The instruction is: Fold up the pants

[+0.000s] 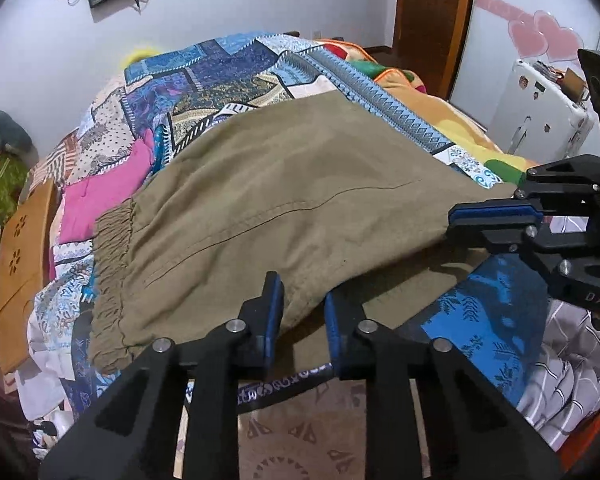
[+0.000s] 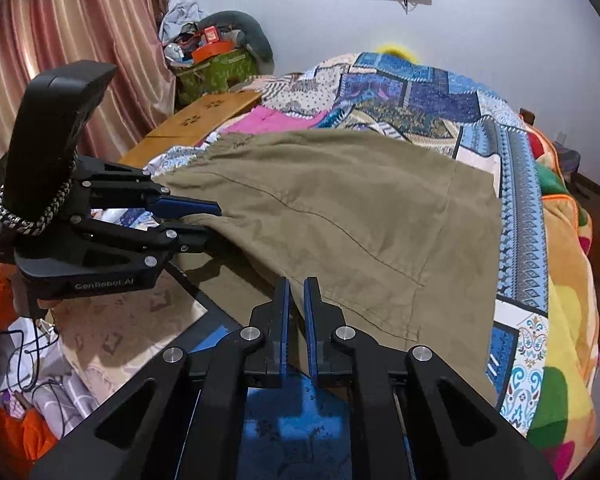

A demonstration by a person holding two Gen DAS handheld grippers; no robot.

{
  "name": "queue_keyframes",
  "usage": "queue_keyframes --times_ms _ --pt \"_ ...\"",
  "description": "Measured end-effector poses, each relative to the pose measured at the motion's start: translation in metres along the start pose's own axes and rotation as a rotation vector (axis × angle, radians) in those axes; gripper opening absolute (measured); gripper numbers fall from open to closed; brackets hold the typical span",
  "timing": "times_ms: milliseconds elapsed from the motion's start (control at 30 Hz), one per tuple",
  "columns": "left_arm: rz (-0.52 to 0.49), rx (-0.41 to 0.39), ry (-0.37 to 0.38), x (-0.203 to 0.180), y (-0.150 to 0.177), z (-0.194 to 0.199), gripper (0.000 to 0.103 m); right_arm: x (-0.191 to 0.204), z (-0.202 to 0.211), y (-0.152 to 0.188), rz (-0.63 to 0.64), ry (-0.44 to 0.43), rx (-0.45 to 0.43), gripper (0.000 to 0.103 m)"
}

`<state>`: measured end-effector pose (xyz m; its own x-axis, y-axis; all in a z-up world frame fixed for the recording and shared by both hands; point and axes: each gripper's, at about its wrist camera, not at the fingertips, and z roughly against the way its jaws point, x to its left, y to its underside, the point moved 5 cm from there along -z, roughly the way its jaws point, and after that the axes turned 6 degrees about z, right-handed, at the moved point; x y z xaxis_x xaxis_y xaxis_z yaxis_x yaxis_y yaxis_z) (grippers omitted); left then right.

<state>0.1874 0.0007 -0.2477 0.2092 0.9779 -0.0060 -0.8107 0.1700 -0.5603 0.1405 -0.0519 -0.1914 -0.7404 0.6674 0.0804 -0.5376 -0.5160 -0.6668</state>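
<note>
Olive-khaki pants (image 1: 268, 200) lie folded on a patchwork bedspread, elastic waistband (image 1: 110, 264) at the left. My left gripper (image 1: 302, 316) pinches the near fabric edge, lifted off the bed. It also shows in the right wrist view (image 2: 214, 222), clamped on the cloth. My right gripper (image 2: 296, 300) is shut on the near edge of the pants (image 2: 360, 220). It also shows in the left wrist view (image 1: 452, 222), gripping the right-hand corner of the pants. Both hold the upper layer raised over a lower layer.
The patchwork bedspread (image 1: 220, 80) covers the bed. A pink garment (image 1: 96, 196) lies left of the pants. A wooden lap table (image 1: 20, 264) stands at the bed's left edge. A yellow-orange blanket (image 2: 568, 300) lies on the right. A white suitcase (image 1: 540, 116) stands by the wall.
</note>
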Motion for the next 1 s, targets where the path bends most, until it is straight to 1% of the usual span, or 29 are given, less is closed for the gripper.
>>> queue_keyframes --times_ms 33,233,400,500,567,600,633,667,700,733,833,900,933,967,1000 --pt "-0.003 -0.002 -0.002 -0.001 0.001 0.002 0.02 0.001 0.003 -0.001 0.001 0.001 -0.006 0.004" --pt "-0.006 -0.002 -0.008 -0.008 0.01 0.009 0.019 0.003 0.015 0.002 -0.002 0.011 -0.018 0.004" --pt "0.001 0.021 0.012 -0.016 0.019 0.007 0.019 0.004 0.014 0.013 -0.016 0.015 0.009 0.004" --pt "-0.02 0.046 -0.011 -0.021 0.028 0.0 0.02 0.0 0.01 0.02 -0.041 0.016 0.032 0.004" --pt "-0.012 0.046 -0.011 -0.019 0.031 0.001 0.023 -0.003 0.009 0.026 -0.073 0.014 0.044 0.004" --pt "0.001 0.047 0.002 -0.017 0.031 0.004 0.028 -0.004 0.009 0.027 -0.084 0.015 0.045 0.004" --pt "0.011 0.051 0.016 -0.015 0.032 0.007 0.036 -0.007 0.009 0.028 -0.101 0.021 0.047 0.004" --pt "0.024 0.053 0.03 -0.012 0.032 0.01 0.041 -0.01 0.01 0.029 -0.117 0.025 0.048 0.004" --pt "0.035 0.046 0.032 -0.009 0.032 0.015 0.049 -0.012 0.012 0.03 -0.127 0.026 0.047 0.004" --pt "0.044 0.031 0.023 -0.005 0.032 0.021 0.053 -0.015 0.015 0.03 -0.138 0.032 0.044 0.005" --pt "0.085 -0.007 -0.005 0.015 0.029 0.036 0.055 -0.027 0.025 0.03 -0.166 0.06 0.026 0.007" --pt "0.135 -0.028 -0.029 0.037 0.025 0.043 0.057 -0.034 0.031 0.03 -0.179 0.078 0.016 0.009" --pt "0.157 -0.036 -0.048 0.046 0.024 0.045 0.058 -0.037 0.033 0.03 -0.185 0.09 0.011 0.011" --pt "0.183 -0.047 -0.083 0.059 0.022 0.046 0.058 -0.043 0.036 0.029 -0.195 0.109 0.004 0.013" --pt "0.214 -0.053 -0.129 0.073 0.02 0.045 0.059 -0.047 0.038 0.029 -0.202 0.122 -0.001 0.019"
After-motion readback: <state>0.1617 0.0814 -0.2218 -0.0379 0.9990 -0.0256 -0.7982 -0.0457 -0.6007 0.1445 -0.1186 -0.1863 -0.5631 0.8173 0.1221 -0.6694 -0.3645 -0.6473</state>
